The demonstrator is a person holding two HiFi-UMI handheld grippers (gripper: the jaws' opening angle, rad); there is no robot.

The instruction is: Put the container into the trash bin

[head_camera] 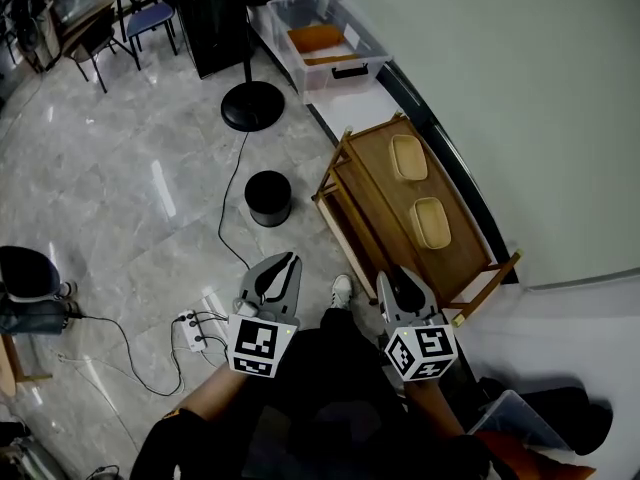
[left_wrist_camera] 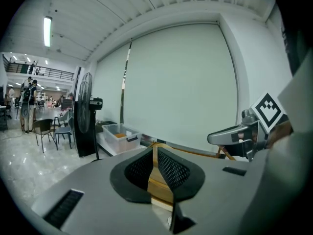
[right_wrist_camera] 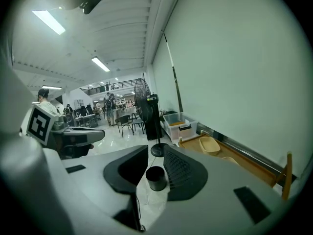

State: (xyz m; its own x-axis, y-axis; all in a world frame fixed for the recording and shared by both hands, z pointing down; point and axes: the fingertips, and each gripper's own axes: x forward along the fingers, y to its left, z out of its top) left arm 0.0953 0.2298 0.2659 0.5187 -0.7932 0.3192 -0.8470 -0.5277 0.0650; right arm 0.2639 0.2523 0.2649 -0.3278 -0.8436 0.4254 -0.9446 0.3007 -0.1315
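Two shallow beige containers lie on a low wooden table point(head_camera: 372, 173) by the wall, the far container point(head_camera: 408, 156) and the near container point(head_camera: 430, 222). In the right gripper view the far container point(right_wrist_camera: 210, 144) shows right of the jaws. A small black trash bin point(head_camera: 268, 198) stands on the floor left of the table. My left gripper point(head_camera: 288, 262) is shut and empty, short of the bin. My right gripper point(head_camera: 397, 276) is open and empty, near the table's front end. The bin point(right_wrist_camera: 156, 178) shows far off between its jaws.
A fan's black round base point(head_camera: 252, 105) and pole stand beyond the bin, its cable running across the floor. A clear plastic box point(head_camera: 320, 40) sits by the wall. A power strip point(head_camera: 195, 330) with cables lies at left. Chairs stand far left.
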